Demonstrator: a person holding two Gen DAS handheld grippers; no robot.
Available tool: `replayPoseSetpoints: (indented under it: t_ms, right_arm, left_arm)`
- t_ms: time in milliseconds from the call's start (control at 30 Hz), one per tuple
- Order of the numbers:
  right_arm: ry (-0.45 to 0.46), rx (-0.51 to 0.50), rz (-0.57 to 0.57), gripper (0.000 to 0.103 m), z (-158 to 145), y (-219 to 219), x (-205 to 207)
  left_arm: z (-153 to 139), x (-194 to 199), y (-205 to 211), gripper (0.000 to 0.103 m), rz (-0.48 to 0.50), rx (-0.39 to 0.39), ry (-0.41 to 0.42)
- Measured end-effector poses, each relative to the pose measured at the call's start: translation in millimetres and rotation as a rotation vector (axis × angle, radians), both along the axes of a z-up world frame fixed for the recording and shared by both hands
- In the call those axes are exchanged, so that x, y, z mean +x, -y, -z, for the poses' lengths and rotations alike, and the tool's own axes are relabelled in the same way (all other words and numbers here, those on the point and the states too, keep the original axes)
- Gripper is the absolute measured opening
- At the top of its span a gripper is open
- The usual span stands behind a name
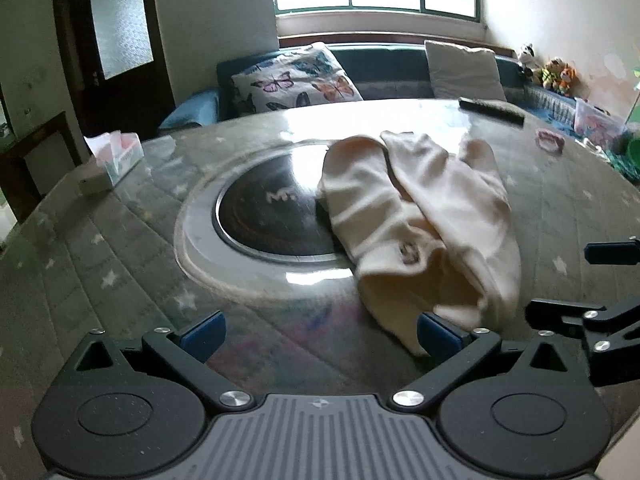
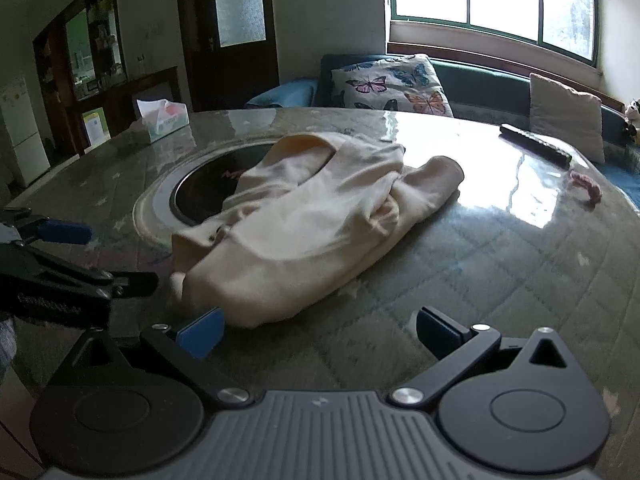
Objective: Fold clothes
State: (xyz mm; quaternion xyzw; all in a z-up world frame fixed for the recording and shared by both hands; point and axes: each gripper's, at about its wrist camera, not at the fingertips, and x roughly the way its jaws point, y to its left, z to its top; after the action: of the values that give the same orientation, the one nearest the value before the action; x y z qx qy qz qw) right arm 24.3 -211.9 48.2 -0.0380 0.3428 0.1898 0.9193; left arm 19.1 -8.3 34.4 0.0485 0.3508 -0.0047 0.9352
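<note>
A cream garment [image 1: 420, 216] lies crumpled on the round worktop [image 1: 120, 264], partly covering the dark round hotplate [image 1: 272, 216] set into its middle. In the right wrist view its long axis runs from the near left, where the bunched end [image 2: 208, 280] lies, up to the far right, where a rounded end [image 2: 440, 176] points toward the remote [image 2: 534, 144]. The left gripper [image 1: 322, 334] hovers low at the near edge with its fingers spread wide, the right-hand pad [image 1: 436, 332] just beside the cloth's near hem. The right gripper [image 2: 320, 334] also has its fingers spread apart, holding nothing, with the blue pad [image 2: 200, 336] close to the garment. A tissue box [image 1: 114, 158] sits well apart at the left.
</note>
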Motion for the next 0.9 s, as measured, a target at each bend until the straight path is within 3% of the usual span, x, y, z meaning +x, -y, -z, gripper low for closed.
replayPoseSetpoints:
  t_ms: [200,300,533,567,900]
  right_arm:
    - [0.012,0.011,0.018,0.103,-14.0,2.1,33.7]
    - [0.007,0.010,0.030,0.103,-16.1,0.1,56.1]
    - [-0.021,0.006,0.044,0.097,-12.2,-5.9,109.2]
    - [-0.025,0.004,0.044,0.091,-11.1,-6.8,116.2]
    - [-0.073,0.049,0.040,0.073,-2.4,-9.5,174.6]
  left_arm:
    - [-11.3,32.4,-8.2,0.102,-0.015,0.028,0.035]
    - [-14.7,53.8,-13.6,0.095,-0.021,0.016,0.035]
    - [-18.0,106.8,-13.0,0.066,0.018,0.019,0.035]
    - [-18.0,114.8,-11.9,0.061,0.030,0.019,0.035]
    - [-3.7,193.6,3.6,0.061,0.146,-0.002,0.007]
